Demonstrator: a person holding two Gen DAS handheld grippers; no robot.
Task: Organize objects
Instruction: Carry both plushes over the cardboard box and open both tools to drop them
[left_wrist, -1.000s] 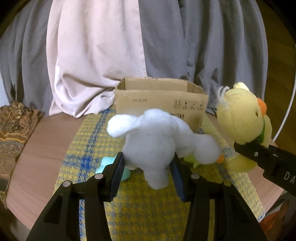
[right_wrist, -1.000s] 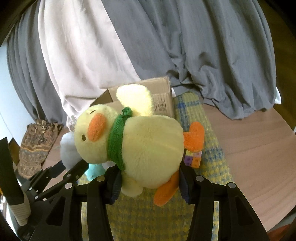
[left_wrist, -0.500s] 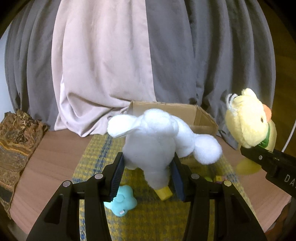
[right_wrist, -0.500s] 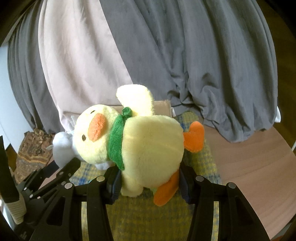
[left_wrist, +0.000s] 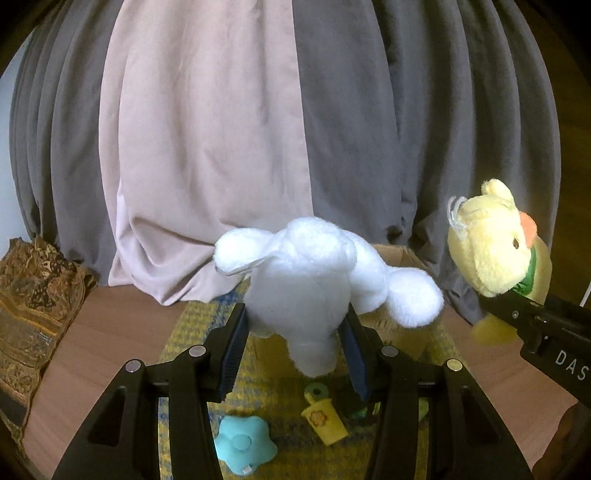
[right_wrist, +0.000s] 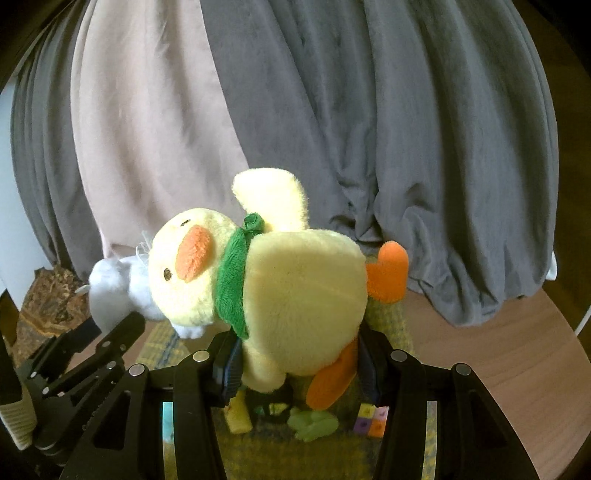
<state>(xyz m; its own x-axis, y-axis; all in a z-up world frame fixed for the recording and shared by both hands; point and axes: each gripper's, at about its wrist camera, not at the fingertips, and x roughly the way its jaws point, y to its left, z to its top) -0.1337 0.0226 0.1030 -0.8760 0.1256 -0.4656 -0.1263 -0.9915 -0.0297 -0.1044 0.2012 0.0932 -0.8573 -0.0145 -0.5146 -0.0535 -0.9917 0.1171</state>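
**Two soft toys go up in the air**

The left gripper (left_wrist: 295, 345) squeezes the white plush toy (left_wrist: 314, 284) between its two fingers. The right gripper (right_wrist: 299, 363) squeezes the yellow duck (right_wrist: 288, 295) the same way. Both pairs of jaws press into the soft bodies and hold them tight.

A second ago both toys hung low, just over the yellow mat (left_wrist: 266, 354). Now they are lifted high, in front of the grey and pink curtains (left_wrist: 258, 129). The cardboard box (left_wrist: 399, 254) looks lower and is mostly behind the white toy. I think the toys are on their way to that box, so the next step is to carry them over it and let go.

Small toys are still on the mat: a blue star shape (left_wrist: 245, 445), a little yellow cup (left_wrist: 325, 419), a green piece (right_wrist: 314, 422) and a coloured block (right_wrist: 371, 419).

Some things are hard to see. The box shows only a corner, so I cannot tell what is inside. The white toy faces away, so I cannot say what animal it is. The green things behind the left gripper's fingers are too hidden to name.
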